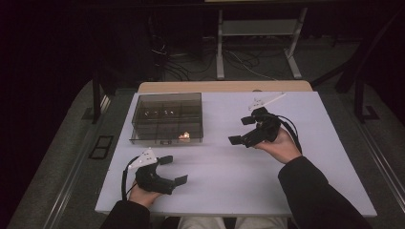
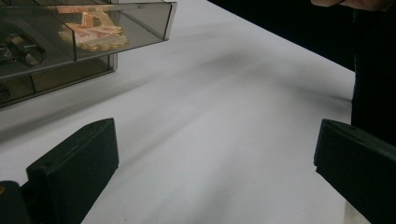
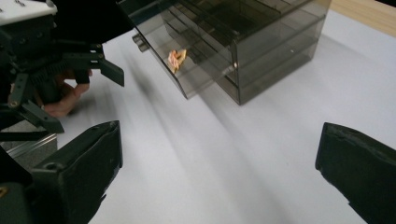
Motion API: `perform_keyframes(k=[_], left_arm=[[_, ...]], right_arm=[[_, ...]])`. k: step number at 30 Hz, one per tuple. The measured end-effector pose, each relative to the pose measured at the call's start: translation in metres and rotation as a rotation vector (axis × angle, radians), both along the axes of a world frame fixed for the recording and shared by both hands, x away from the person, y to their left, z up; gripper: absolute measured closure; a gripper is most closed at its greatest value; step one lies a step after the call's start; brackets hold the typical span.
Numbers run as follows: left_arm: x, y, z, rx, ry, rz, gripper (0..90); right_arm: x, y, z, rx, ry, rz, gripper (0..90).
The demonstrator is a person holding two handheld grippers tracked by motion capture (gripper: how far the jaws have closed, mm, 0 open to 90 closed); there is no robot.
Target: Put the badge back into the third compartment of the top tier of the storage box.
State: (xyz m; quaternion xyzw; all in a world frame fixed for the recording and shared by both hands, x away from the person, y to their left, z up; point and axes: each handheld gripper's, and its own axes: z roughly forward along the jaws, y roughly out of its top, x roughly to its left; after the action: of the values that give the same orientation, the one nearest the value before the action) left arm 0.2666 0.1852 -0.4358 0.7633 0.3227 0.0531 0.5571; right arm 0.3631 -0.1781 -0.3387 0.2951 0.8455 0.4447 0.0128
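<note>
So the thing that matters here looks like the smoky clear drawer box [image 1: 167, 118] sitting on the left-middle of the white table [image 1: 229, 167]. One drawer [image 3: 187, 70] is pulled out a bit, with a small orange-gold trinket [image 2: 93, 35] in it.

My guess: the box is rigid, light plastic and slippery, so it'll slide if shoved. I'd grab the drawer's front lip or little handle, and steady the body.

The left gripper [image 1: 172, 170] sits near the table's front edge, jaws wide apart and empty. The right gripper [image 1: 242, 130], held just right of the box, is the same: jaws apart, nothing in them.
</note>
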Motion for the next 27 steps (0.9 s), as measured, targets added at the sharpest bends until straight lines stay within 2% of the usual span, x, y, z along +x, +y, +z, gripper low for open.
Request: perform_keyframes(k=[13,18,27], left_arm=[[-0.001,0.0,0.0,-0.001,0.003,0.002,0.0],[-0.001,-0.001,0.0,-0.001,0.004,0.003,0.0],[-0.001,-0.001,0.0,0.0,0.003,0.003,0.0]], right_arm=[[-0.02,-0.028,-0.018,0.008,0.005,-0.055,0.1],[-0.03,-0.043,-0.028,0.013,0.021,-0.078,0.1],[-0.047,-0.071,-0.039,0.037,0.019,-0.13,0.2]])
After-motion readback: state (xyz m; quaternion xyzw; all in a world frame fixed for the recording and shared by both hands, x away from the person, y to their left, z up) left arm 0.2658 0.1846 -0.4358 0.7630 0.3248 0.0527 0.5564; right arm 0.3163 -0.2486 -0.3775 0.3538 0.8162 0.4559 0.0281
